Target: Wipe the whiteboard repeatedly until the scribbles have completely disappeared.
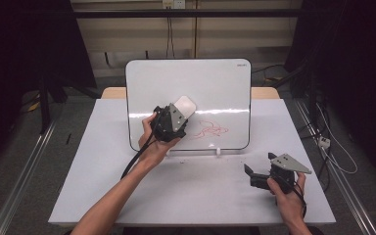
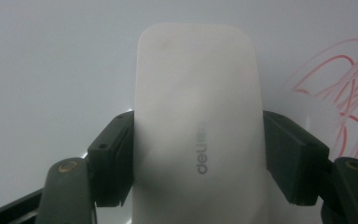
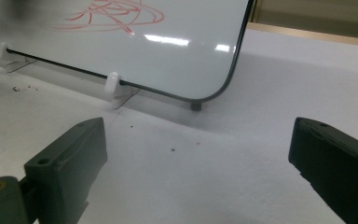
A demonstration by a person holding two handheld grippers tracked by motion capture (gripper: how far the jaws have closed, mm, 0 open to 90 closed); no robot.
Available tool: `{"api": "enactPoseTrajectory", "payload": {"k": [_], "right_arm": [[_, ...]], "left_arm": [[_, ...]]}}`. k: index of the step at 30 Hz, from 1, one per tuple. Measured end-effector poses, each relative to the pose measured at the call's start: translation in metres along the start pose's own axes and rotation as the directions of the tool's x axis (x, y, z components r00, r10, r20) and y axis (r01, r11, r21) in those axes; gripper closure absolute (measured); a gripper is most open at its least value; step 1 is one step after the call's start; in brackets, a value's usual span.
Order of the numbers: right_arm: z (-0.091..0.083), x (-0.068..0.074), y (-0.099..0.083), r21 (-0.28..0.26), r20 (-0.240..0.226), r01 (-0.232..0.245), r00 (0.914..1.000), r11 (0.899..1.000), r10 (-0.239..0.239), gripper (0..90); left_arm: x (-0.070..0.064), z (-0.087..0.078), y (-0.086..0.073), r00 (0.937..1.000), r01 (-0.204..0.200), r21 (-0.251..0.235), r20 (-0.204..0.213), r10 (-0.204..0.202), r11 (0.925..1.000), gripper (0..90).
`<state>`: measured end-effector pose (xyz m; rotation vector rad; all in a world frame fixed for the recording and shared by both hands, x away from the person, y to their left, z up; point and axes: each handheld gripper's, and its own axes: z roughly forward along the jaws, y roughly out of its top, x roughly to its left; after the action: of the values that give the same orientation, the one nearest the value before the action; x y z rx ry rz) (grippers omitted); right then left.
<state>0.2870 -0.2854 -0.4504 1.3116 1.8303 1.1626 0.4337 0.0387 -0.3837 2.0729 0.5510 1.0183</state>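
A whiteboard [image 1: 210,83] stands upright on white feet at the back of the table, with a red scribble [image 1: 211,129] low on its face. My left gripper [image 1: 180,111] is held up against the board, just left of the scribble, shut on a white eraser [image 1: 184,105]. In the left gripper view the eraser [image 2: 198,121] sits clamped between both jaws, with the red scribble [image 2: 342,88] to its right. My right gripper [image 1: 260,169] rests low at the front right of the table, open and holding nothing. The right gripper view looks at the board's lower corner [image 3: 214,91] and the scribble [image 3: 114,14].
The grey table top [image 1: 191,186] spreads out in front of the board. A white foot [image 3: 114,86] holds the board's bottom edge. Cables [image 1: 330,147] hang off the table's right side, and dark curtains flank both sides.
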Motion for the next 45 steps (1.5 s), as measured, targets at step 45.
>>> {"api": "enactPoseTrajectory", "payload": {"k": [45], "right_arm": [[0.001, 0.001, 0.000, 0.000, -0.001, 0.002, 1.0000, 1.000, -0.002, 4.7]], "left_arm": [[-0.041, 0.007, 0.001, 0.9916, -0.099, -0.010, 0.083, 0.099, 0.9951, 31.0]]}}
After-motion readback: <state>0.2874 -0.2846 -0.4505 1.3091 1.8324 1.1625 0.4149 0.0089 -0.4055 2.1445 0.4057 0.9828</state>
